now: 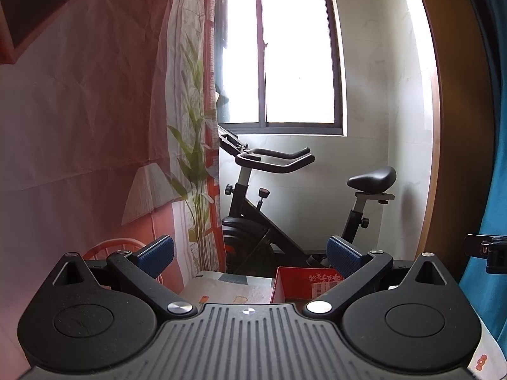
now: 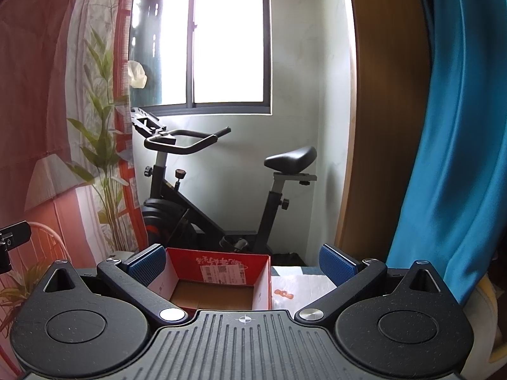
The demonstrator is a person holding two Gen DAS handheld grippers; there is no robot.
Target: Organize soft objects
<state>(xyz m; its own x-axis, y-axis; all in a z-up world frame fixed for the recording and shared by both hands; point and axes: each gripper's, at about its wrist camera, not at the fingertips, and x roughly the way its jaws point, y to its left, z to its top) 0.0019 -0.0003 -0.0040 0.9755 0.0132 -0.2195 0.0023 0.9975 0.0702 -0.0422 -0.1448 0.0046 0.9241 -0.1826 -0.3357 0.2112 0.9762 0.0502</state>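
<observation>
A red cardboard box (image 2: 218, 269) stands open and empty just ahead of my right gripper (image 2: 244, 264), which is open and holds nothing. The same red box (image 1: 304, 283) shows low in the left wrist view, right of centre, on a patterned table top (image 1: 228, 288). My left gripper (image 1: 252, 255) is open and empty, held above the table's near side. A white cloth with orange marks (image 2: 294, 288) lies right of the box. No other soft object shows clearly.
An exercise bike (image 2: 221, 190) stands behind the table under a bright window (image 2: 228, 38). A printed pink curtain (image 1: 79, 126) hangs on the left. A blue fabric (image 2: 459, 142) hangs on the right, beside a wooden panel (image 2: 386, 110).
</observation>
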